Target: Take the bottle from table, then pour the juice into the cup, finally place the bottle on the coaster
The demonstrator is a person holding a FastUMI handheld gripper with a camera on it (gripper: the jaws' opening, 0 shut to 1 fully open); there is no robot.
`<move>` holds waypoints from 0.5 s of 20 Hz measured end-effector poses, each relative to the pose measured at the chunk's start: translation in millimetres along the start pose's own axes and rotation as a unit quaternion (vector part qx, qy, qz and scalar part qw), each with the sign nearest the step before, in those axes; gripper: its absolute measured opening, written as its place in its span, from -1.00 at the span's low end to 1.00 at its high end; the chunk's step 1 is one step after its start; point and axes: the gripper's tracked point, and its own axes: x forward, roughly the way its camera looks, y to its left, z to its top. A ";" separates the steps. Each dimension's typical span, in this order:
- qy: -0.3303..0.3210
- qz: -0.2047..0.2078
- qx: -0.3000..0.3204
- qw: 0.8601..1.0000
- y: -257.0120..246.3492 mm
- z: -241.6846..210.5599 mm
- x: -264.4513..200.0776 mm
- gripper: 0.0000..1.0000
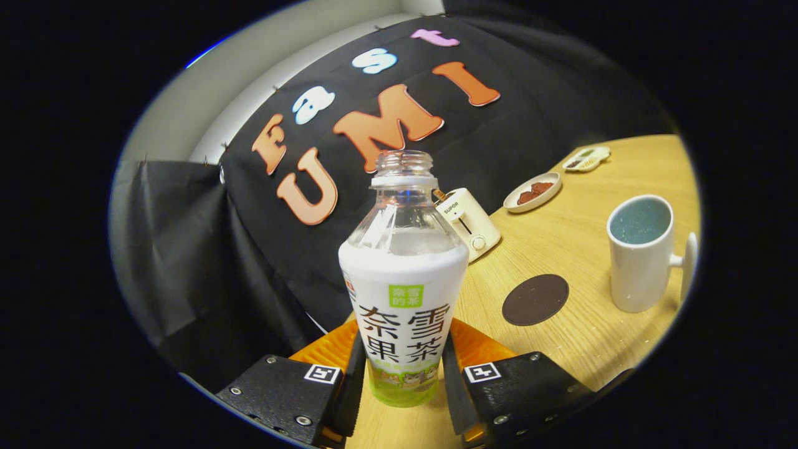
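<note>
Cloth-walled booth, wooden table (580, 231), toaster (469, 222)

Even overhead light brightens the desk (580, 243) evenly; soft shadows fall beside the cup (642, 252). Fisheye bending worsens away from the sharp bottle (403, 274).

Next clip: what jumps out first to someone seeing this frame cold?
The uncapped bottle stands out at once, held between the fingers of the gripper, which press its lower sides. Beyond the fingers on the wooden table lie a dark round coaster and, next to it, a white cup. Further back, against the black cloth wall, sits a small white toaster.
</note>
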 end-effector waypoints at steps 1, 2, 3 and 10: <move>-0.005 0.001 0.023 1.000 -3.2 2.4 0.9 0.16; -0.009 0.001 0.043 0.999 -5.3 5.6 0.5 0.16; -0.013 -0.001 0.062 0.998 -8.8 9.1 2.0 0.16; -0.056 0.009 0.229 0.972 -16.1 33.0 1.3 0.15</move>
